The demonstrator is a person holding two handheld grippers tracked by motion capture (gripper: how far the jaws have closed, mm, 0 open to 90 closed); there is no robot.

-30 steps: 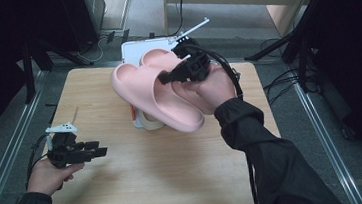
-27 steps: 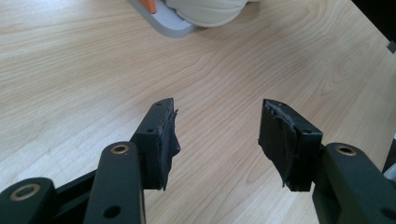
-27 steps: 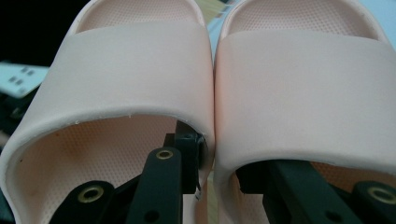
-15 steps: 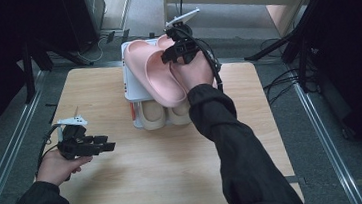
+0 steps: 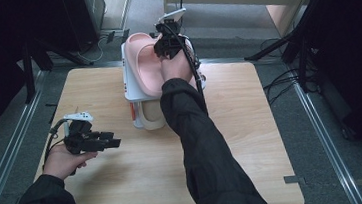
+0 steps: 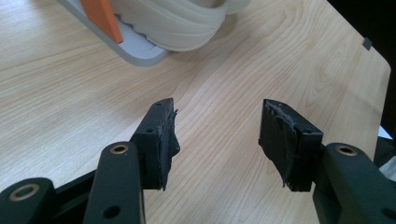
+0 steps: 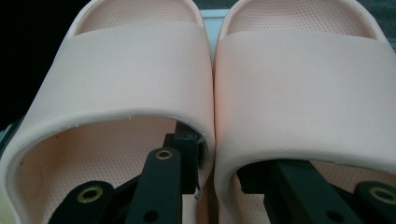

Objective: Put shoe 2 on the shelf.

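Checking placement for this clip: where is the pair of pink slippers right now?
In the high view the pink slippers lie on the top shelf of the white rack at the table's far edge, pinched together by the right gripper, above the cream slippers.

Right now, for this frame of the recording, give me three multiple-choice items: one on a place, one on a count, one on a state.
1. Where are the pink slippers?
A. on top of the white rack
B. on the floor
C. at the table's near edge

2. How many pink slippers does the right gripper hold?
A. one
B. two
C. three

3. The left gripper is
A. open and empty
B. shut on a slipper
C. shut on a cable

Key: 1 A, the high view shows them over the rack. 2 B, one jaw sits inside each slipper, pinching both. 3 A, bare table shows between its jaws.
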